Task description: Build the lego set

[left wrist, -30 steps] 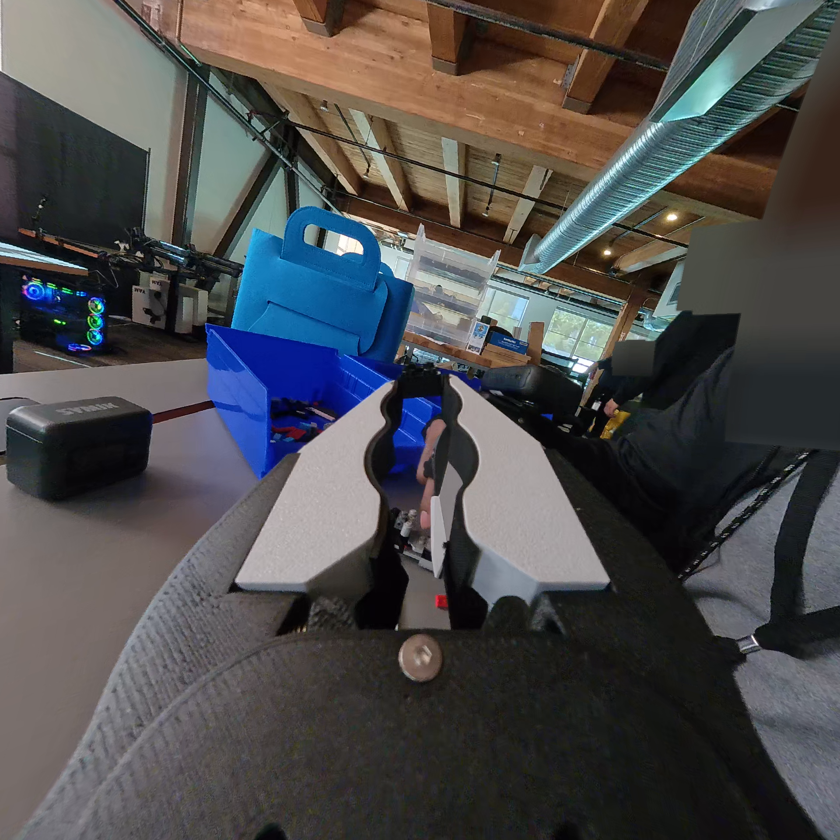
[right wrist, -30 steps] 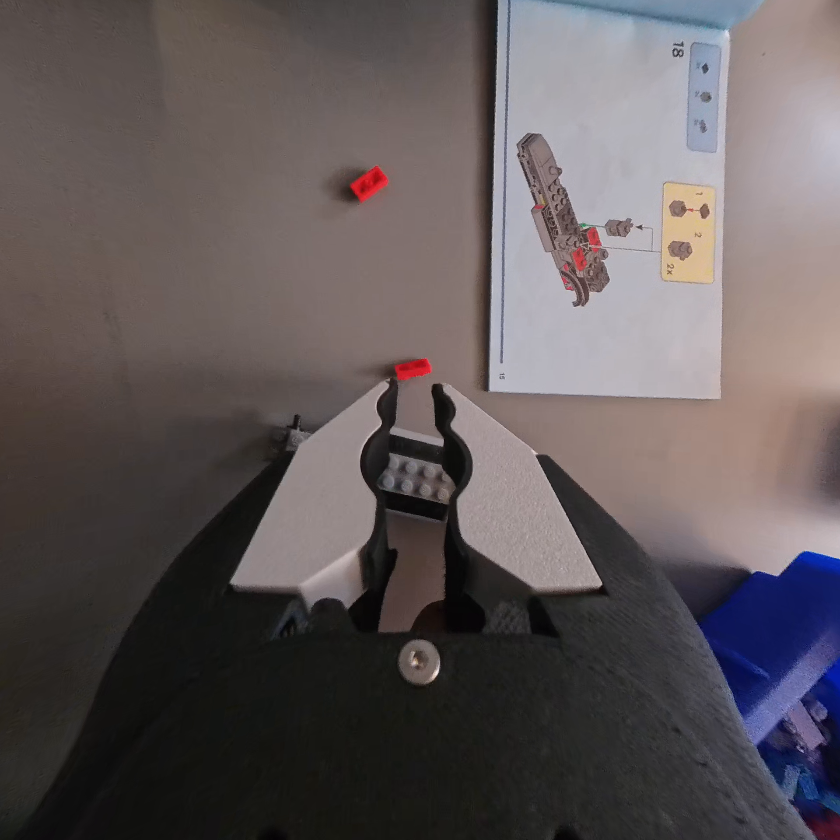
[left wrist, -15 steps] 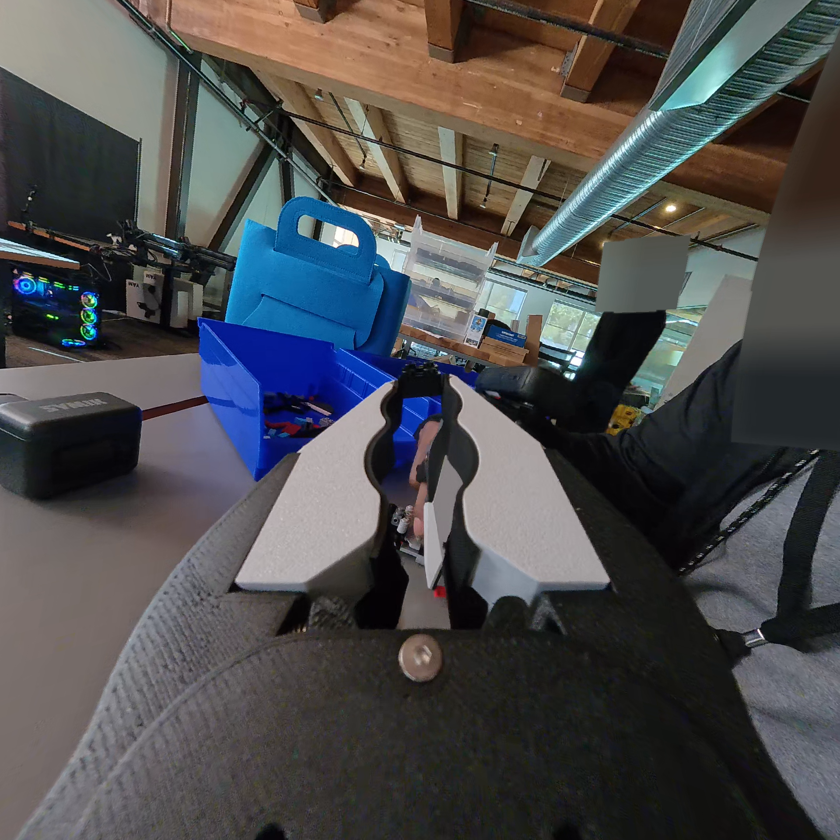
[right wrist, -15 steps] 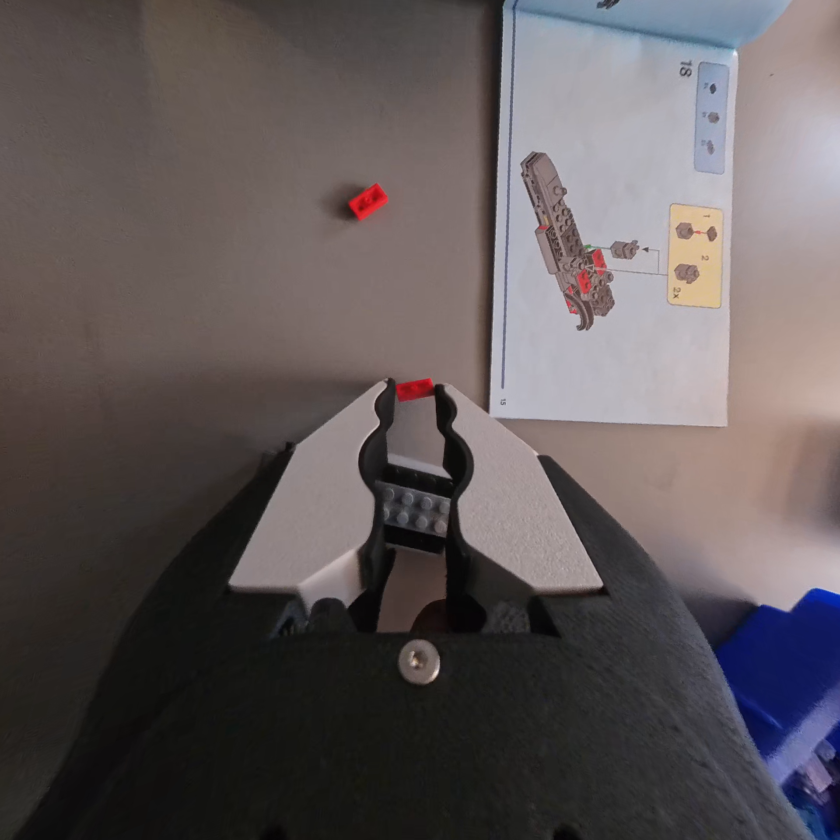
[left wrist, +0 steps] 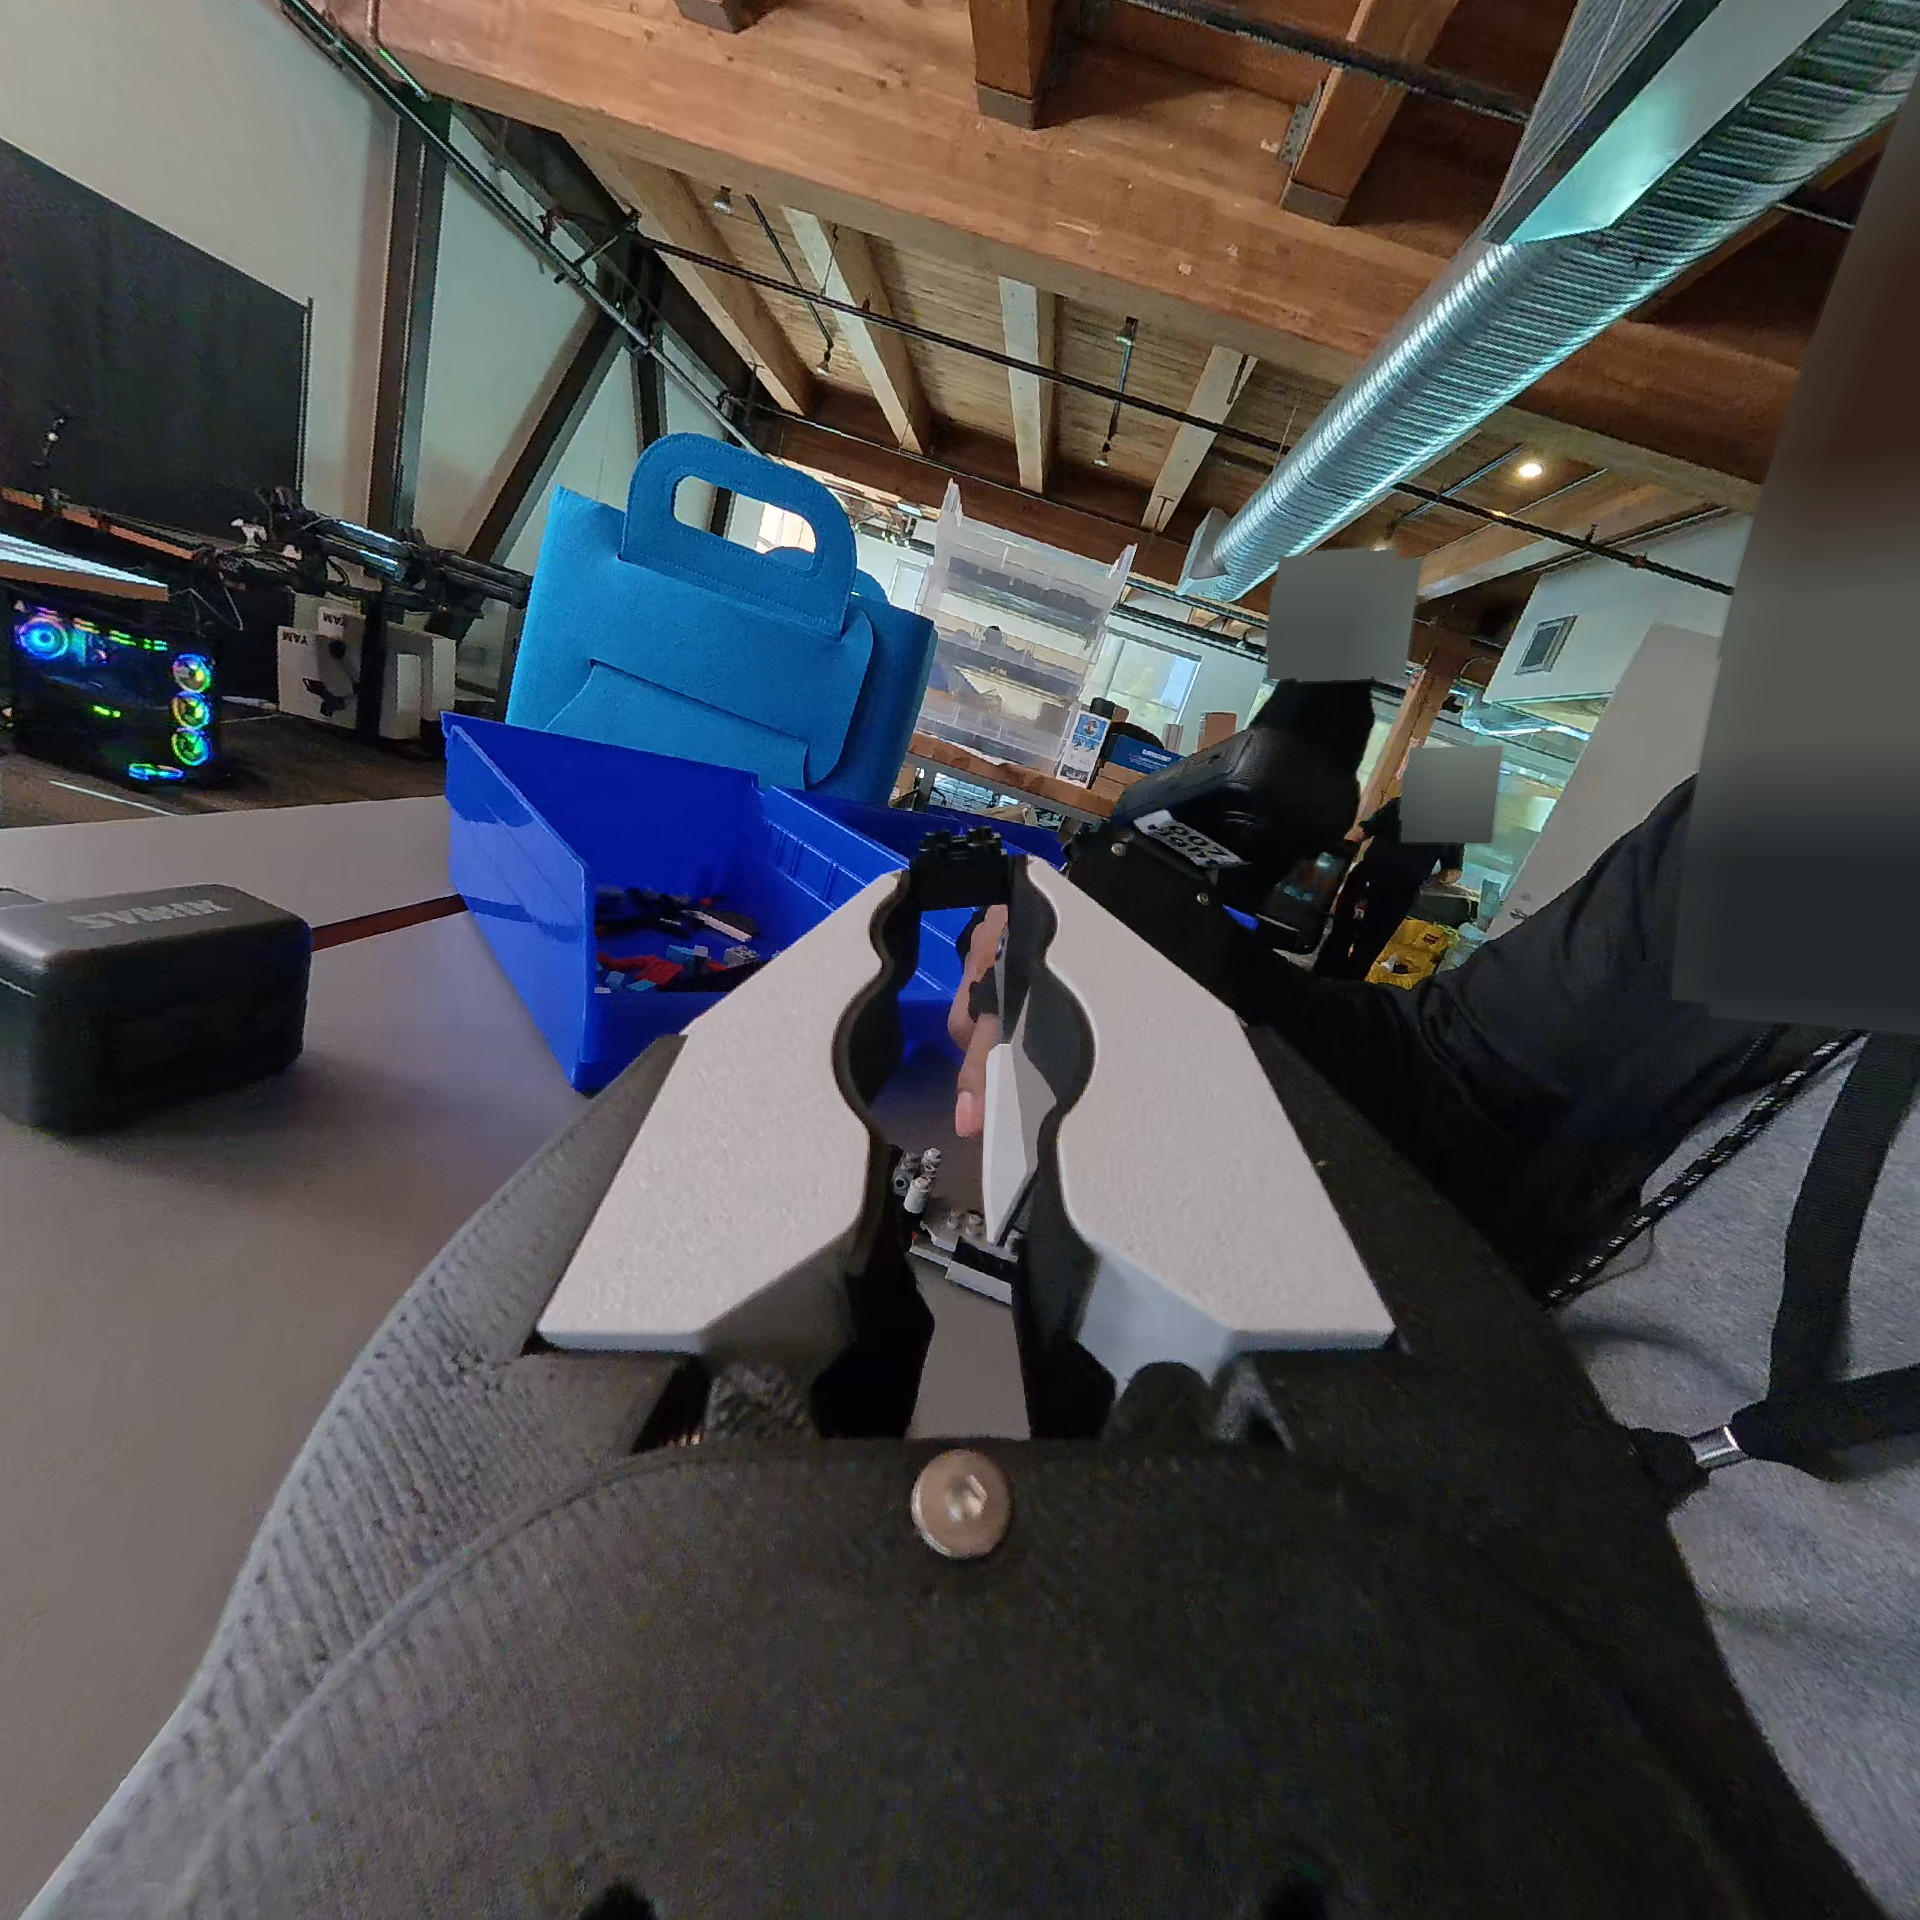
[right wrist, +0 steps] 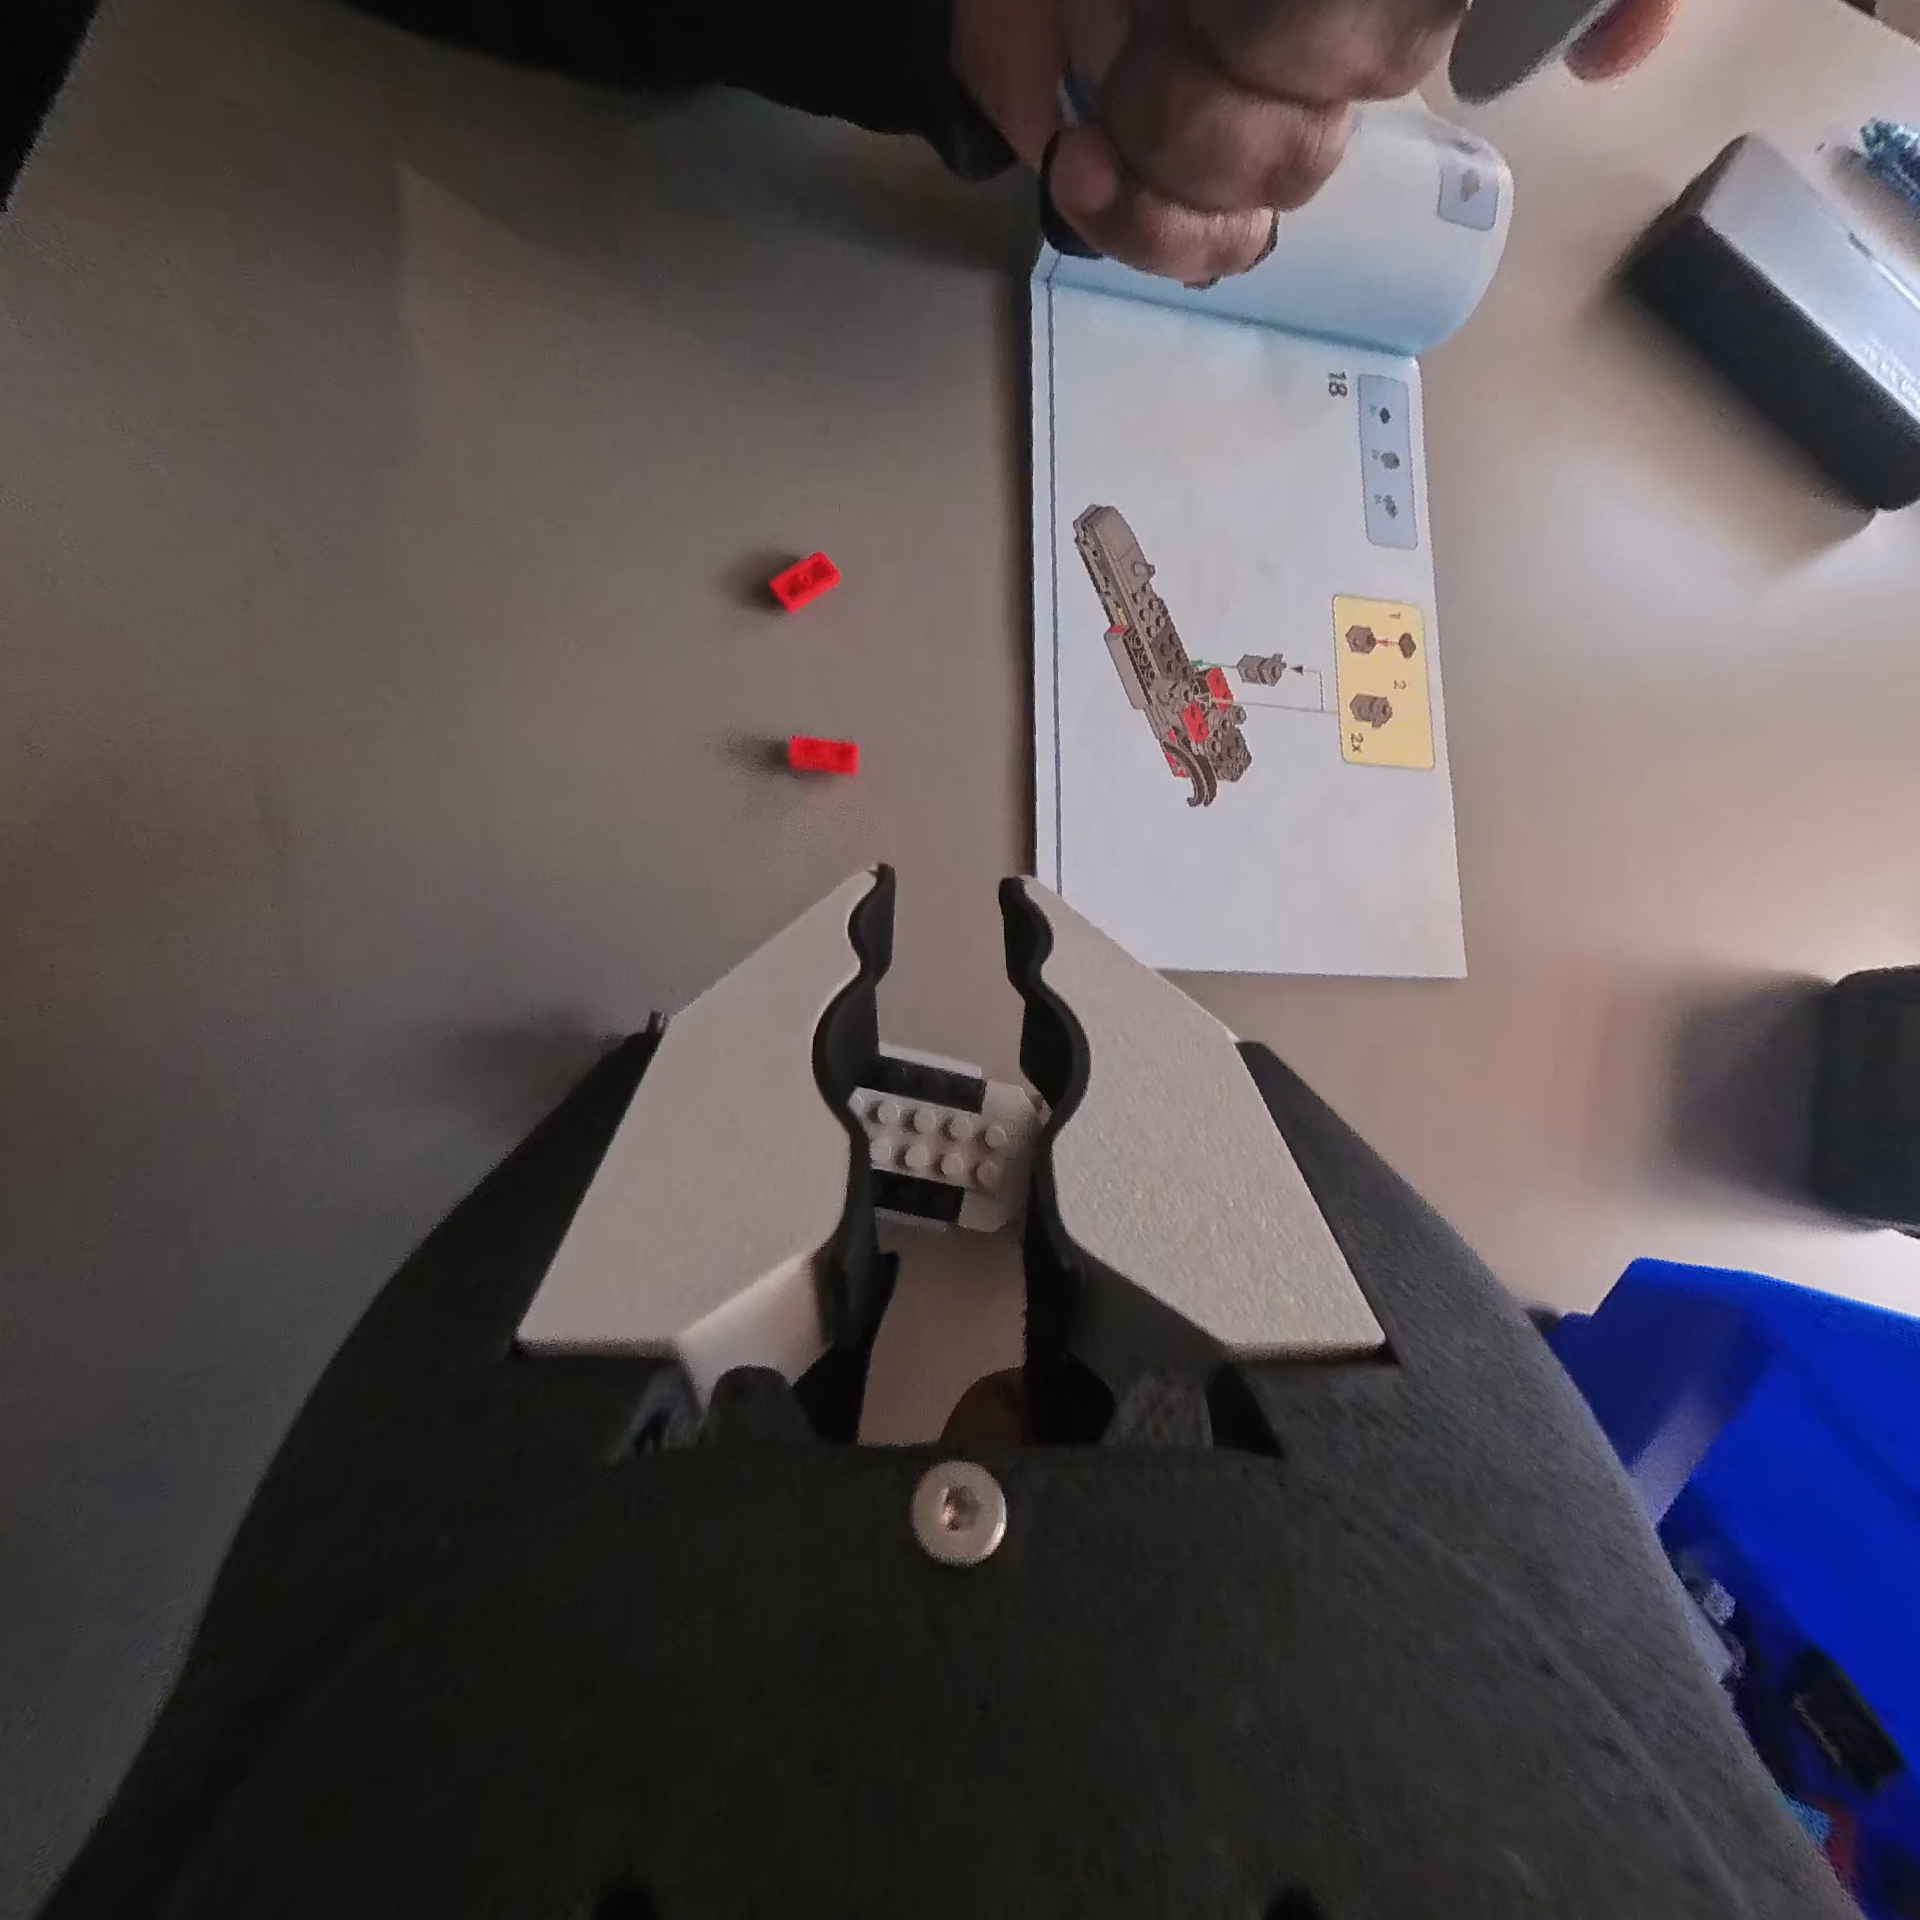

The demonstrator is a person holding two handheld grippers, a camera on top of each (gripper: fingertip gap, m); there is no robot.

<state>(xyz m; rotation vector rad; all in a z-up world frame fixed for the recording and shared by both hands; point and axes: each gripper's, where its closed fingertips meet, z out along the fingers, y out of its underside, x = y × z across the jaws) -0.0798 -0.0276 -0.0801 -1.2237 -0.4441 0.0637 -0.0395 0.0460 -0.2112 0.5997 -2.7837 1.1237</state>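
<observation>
My right gripper (right wrist: 943, 883) looks straight down at the grey tabletop (right wrist: 416, 520), its 2 fingers parted at the tips. Back between them sits the grey-and-black studded lego assembly (right wrist: 940, 1143); I cannot tell whether the jaws press on it or merely frame it. Just beyond the fingertips lie 2 small red lego bricks, the nearer one (right wrist: 823, 755) flat and the farther one (right wrist: 804, 580) tilted, apart from each other. To their right the open light-blue instruction booklet (right wrist: 1247, 675) lies flat, with a person's hand (right wrist: 1195, 135) at its far edge. A dark rectangular case (right wrist: 1787, 364) rests at the far right, and a blue plastic bin (right wrist: 1766, 1403) fills the lower right corner.

My left gripper (left wrist: 962, 878) is clenched on a small black studded lego brick (left wrist: 962, 864) right at its fingertips. Beyond it stands that blue plastic bin (left wrist: 582, 831) with loose pieces inside, a black rectangular case (left wrist: 145, 997) off to the left, and a blue felt bag (left wrist: 717, 634) behind the bin.
</observation>
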